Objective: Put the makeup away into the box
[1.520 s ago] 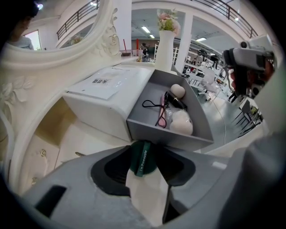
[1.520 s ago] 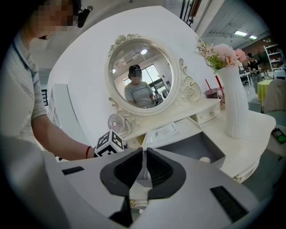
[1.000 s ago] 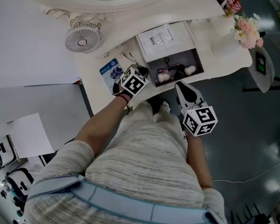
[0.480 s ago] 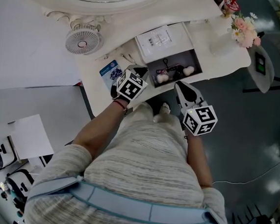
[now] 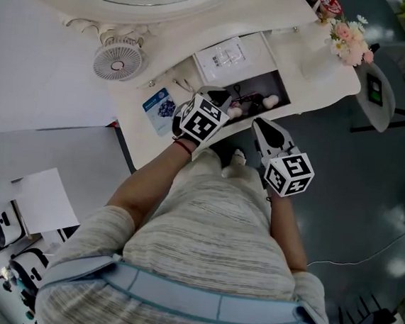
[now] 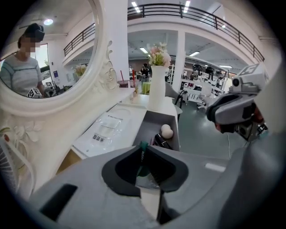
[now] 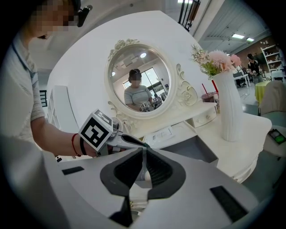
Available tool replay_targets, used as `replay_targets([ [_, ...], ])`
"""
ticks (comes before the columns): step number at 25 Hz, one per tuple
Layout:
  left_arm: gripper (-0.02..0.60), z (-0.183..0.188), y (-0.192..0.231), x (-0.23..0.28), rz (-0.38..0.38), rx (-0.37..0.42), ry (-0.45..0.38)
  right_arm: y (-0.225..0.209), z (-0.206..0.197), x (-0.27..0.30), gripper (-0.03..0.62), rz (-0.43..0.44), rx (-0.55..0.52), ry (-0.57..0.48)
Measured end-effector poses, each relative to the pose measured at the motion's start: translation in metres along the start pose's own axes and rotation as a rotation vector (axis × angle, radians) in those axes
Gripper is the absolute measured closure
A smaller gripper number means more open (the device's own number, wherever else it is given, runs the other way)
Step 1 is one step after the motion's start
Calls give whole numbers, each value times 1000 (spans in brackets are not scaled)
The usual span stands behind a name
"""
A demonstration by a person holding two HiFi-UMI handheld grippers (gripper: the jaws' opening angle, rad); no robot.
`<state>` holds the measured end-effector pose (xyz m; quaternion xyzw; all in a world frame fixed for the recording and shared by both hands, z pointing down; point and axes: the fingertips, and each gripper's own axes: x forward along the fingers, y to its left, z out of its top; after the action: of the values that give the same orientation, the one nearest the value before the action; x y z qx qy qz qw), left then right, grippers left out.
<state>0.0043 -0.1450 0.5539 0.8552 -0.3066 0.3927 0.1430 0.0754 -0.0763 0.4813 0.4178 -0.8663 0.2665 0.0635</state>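
Note:
The grey box point(image 5: 284, 85) stands open on the white dressing table point(image 5: 155, 139). Two pale makeup sponges point(image 5: 270, 100) and dark slim items lie inside it. My left gripper point(image 5: 221, 97) hangs over the box's near left corner, shut on a thin green-tipped makeup item point(image 6: 142, 146). In the left gripper view the box point(image 6: 154, 120) lies just ahead, with a sponge point(image 6: 166, 131) and a black tube point(image 6: 161, 141) in it. My right gripper point(image 5: 263, 128) sits off the table's front edge, its jaws together and nothing between them; its own view shows the left gripper point(image 7: 134, 142).
A clear plastic packet point(image 5: 230, 56) lies behind the box. To the left are a small fan point(image 5: 118, 58) and a blue card point(image 5: 160, 106). A white vase of flowers point(image 5: 348, 42) stands at the right end. The round mirror point(image 7: 138, 85) backs the table.
My left gripper has risen and moved right, from the table's front edge beside the blue card to over the box's near left corner. The right gripper has stayed put.

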Motion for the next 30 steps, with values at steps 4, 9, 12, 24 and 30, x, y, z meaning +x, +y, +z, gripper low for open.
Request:
replay_targets([
  [4,534,1,-6,12,-23,15,16,-1,-2,-3,583,-12,5,-2],
  [9,532,-2,-7,20,-36,23,23,-1,-3,-5,583,-21,8,-4],
  [12,481,-3,-8,23,-48,26,23,0,-3,-4,583,-21,9,-3],
  [24,437,4,-13,19,-70,39,-4,3,-2,-3,583,-18,3,-4],
  [30,437,4,-10,12,-62,29,-22,6,-2,0,583,-8,-1,-2],
])
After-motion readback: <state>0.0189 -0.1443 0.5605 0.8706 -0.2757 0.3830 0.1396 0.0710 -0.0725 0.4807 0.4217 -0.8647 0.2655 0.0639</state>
